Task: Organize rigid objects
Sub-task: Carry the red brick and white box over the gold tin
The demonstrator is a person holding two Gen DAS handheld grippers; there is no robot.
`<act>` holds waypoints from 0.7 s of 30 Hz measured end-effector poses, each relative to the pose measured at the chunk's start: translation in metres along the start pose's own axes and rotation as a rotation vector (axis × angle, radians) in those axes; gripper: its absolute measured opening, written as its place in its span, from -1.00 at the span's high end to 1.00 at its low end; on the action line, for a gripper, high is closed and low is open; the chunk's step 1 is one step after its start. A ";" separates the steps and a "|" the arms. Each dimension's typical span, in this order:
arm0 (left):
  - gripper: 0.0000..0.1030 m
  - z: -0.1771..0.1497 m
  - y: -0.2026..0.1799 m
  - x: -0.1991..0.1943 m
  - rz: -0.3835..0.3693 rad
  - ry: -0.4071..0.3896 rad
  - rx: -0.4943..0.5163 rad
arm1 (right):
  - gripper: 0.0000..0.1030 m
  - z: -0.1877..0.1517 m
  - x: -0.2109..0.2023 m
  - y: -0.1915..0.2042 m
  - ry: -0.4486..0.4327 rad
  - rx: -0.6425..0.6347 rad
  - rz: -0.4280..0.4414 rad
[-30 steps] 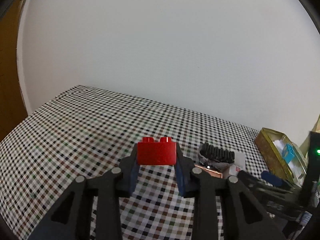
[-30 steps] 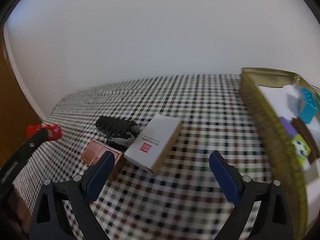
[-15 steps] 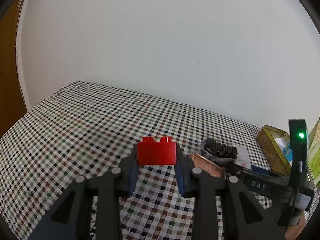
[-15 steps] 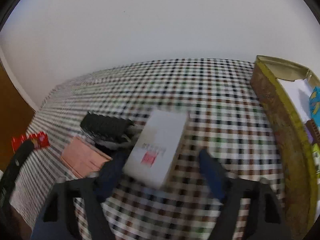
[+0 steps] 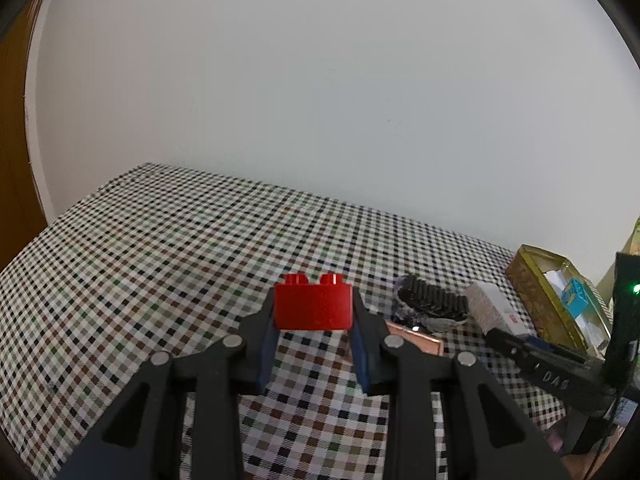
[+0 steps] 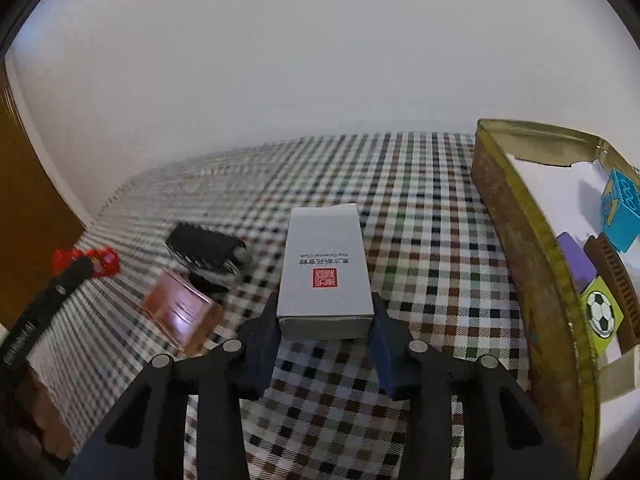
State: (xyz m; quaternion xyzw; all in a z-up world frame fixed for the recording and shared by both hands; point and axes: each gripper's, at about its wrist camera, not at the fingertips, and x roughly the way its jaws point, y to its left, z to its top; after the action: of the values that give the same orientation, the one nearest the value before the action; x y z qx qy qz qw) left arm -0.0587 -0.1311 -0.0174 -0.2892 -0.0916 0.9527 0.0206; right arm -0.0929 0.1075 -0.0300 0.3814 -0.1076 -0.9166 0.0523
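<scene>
My left gripper [image 5: 313, 320] is shut on a red toy brick [image 5: 313, 306] and holds it above the checkered tablecloth. The brick also shows at the left of the right wrist view [image 6: 86, 261]. My right gripper [image 6: 325, 326] is shut on the near end of a white box [image 6: 324, 268] with a red seal. A gold tin [image 6: 516, 216] at the right holds a blue block [image 6: 620, 210], a purple block and a football block. The tin also shows at the right of the left wrist view [image 5: 536, 280].
A black ribbed object [image 6: 204, 250] and a copper-pink flat box [image 6: 178, 308] lie left of the white box. They also show in the left wrist view [image 5: 432, 300] [image 5: 416, 342]. A white wall stands behind the table. A brown panel is at the far left.
My right gripper moved forward and closed its fingers on the white box, which now lies lengthwise between them. My left gripper kept the red brick and hardly moved.
</scene>
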 end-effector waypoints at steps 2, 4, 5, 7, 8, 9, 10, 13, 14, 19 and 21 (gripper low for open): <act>0.41 0.000 -0.004 -0.001 -0.006 -0.014 0.016 | 0.16 0.002 -0.014 -0.002 -0.053 0.007 0.017; 0.41 -0.002 -0.009 -0.003 -0.004 -0.028 0.030 | 0.16 -0.006 -0.025 -0.006 -0.101 0.007 0.027; 0.41 -0.002 -0.011 -0.003 -0.005 -0.036 0.036 | 0.16 -0.006 -0.033 -0.008 -0.132 0.011 0.040; 0.41 -0.002 -0.014 -0.005 -0.007 -0.052 0.041 | 0.15 -0.008 -0.046 -0.009 -0.185 0.020 0.054; 0.41 -0.003 -0.015 -0.005 -0.008 -0.060 0.043 | 0.16 -0.008 -0.052 -0.009 -0.212 0.021 0.055; 0.41 -0.003 -0.016 -0.006 -0.012 -0.065 0.044 | 0.16 -0.009 -0.056 -0.010 -0.227 0.019 0.055; 0.41 -0.004 -0.018 -0.007 -0.014 -0.069 0.043 | 0.16 -0.009 -0.062 -0.012 -0.246 0.017 0.056; 0.41 -0.006 -0.027 -0.010 -0.010 -0.088 0.055 | 0.16 -0.010 -0.078 -0.019 -0.296 0.014 0.062; 0.41 -0.006 -0.029 -0.011 -0.008 -0.093 0.059 | 0.16 -0.011 -0.083 -0.021 -0.313 0.009 0.060; 0.41 -0.008 -0.044 -0.011 -0.018 -0.091 0.060 | 0.15 -0.013 -0.097 -0.027 -0.373 -0.003 0.036; 0.41 -0.009 -0.053 -0.012 -0.027 -0.098 0.076 | 0.15 -0.012 -0.098 -0.024 -0.398 0.004 0.031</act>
State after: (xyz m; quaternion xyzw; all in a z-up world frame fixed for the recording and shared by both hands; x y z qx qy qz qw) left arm -0.0449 -0.0790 -0.0086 -0.2400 -0.0602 0.9681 0.0400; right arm -0.0153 0.1463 0.0236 0.1912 -0.1234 -0.9728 0.0435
